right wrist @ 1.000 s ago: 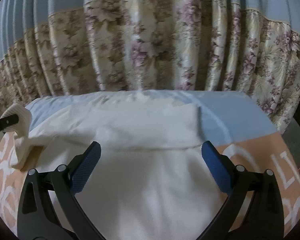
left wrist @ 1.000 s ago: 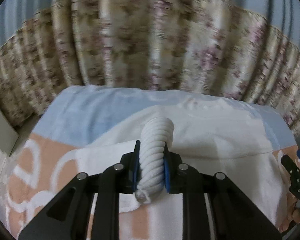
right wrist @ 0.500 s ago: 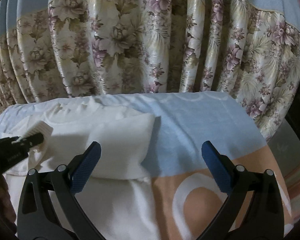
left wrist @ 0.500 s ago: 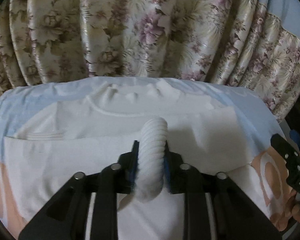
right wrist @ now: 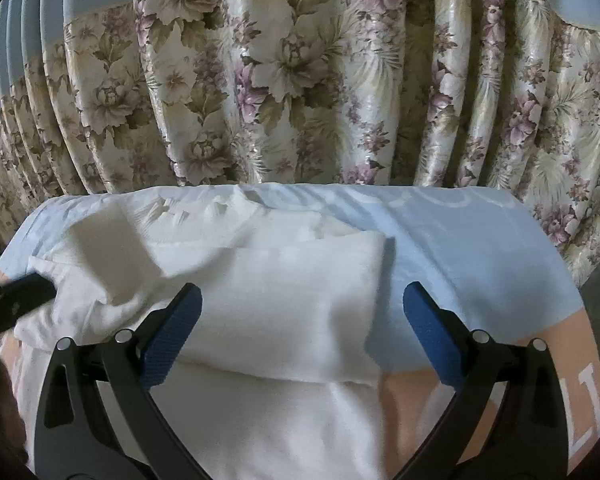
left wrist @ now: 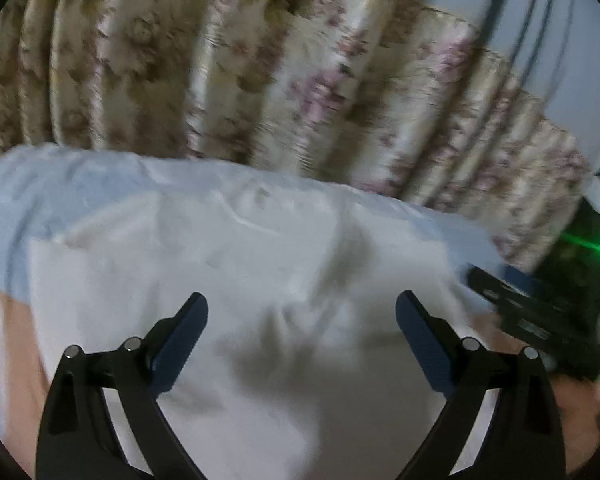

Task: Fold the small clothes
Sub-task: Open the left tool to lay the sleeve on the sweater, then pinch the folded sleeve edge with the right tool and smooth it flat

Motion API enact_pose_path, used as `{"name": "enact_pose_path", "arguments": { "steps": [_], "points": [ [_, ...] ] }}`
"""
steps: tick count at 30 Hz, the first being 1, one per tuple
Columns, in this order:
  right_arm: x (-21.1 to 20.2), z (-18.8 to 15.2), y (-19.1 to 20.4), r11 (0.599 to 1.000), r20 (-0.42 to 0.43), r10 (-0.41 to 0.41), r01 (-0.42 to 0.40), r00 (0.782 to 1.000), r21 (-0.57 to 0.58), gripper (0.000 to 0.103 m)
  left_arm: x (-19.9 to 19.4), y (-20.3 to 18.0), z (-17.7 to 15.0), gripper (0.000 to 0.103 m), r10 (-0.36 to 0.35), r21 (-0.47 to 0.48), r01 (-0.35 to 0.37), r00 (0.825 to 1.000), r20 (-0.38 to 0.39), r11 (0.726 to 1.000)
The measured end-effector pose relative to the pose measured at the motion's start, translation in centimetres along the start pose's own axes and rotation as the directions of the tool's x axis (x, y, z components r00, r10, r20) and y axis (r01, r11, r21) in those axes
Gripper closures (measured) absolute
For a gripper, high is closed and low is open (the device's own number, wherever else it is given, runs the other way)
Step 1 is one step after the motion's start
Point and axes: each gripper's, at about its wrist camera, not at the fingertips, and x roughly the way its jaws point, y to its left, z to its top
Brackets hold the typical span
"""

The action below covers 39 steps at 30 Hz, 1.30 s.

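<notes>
White garment (right wrist: pixel 284 300) lies folded — left tool (left wrist: pixel 302 320) opening, seemingly empty; right tool (right wrist: pixel 302 308) wide, empty.

Domestic room: pleated floral curtain in satin fabric (right wrist: pixel 300 80) hangs behind a blue-and-peach printed cloth cover (right wrist: pixel 480 248).

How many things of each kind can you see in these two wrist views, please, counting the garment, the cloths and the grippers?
White garment: 1
Blue and peach cover under it: 1
Floral curtain: 1
Grippers: 2, the left gripper, jaws opening with nothing pinched, and the right gripper, jaws wide and empty
Total: 5
</notes>
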Motion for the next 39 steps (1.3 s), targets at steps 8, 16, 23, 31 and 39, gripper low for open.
{"name": "enact_pose_path", "arguments": {
  "steps": [8,16,23,31,39],
  "points": [
    [0.9,0.2,1.6,1.000,-0.028,-0.018,0.017,0.999,-0.022,0.003,-1.3,-1.3,-0.4,0.008,0.070,0.096,-0.075,0.996,0.051,0.993],
    [1.6,1.9,6.1,0.996,-0.029,0.018,-0.021,0.999,-0.084,0.003,-2.8,8.0,-0.7,0.008,0.216,-0.066,-0.212,0.974,0.062,0.975],
    [4.7,3.4,14.7,0.980,-0.052,0.086,-0.094,0.995,-0.173,0.005,-3.3,12.4,-1.3,0.008,0.274,-0.100,-0.270,0.961,0.023,0.958],
    [10.6,3.0,20.3,0.972,-0.144,0.038,-0.070,0.989,-0.225,0.024,-3.1,17.1,-1.1,0.008,0.298,-0.123,-0.298,0.954,-0.020,0.947],
    [13.3,2.3,20.1,0.976,-0.194,-0.025,-0.018,0.981,-0.217,0.075,-3.2,18.0,-1.5,0.008,0.294,-0.142,-0.295,0.955,-0.027,0.945]
  ]
}}
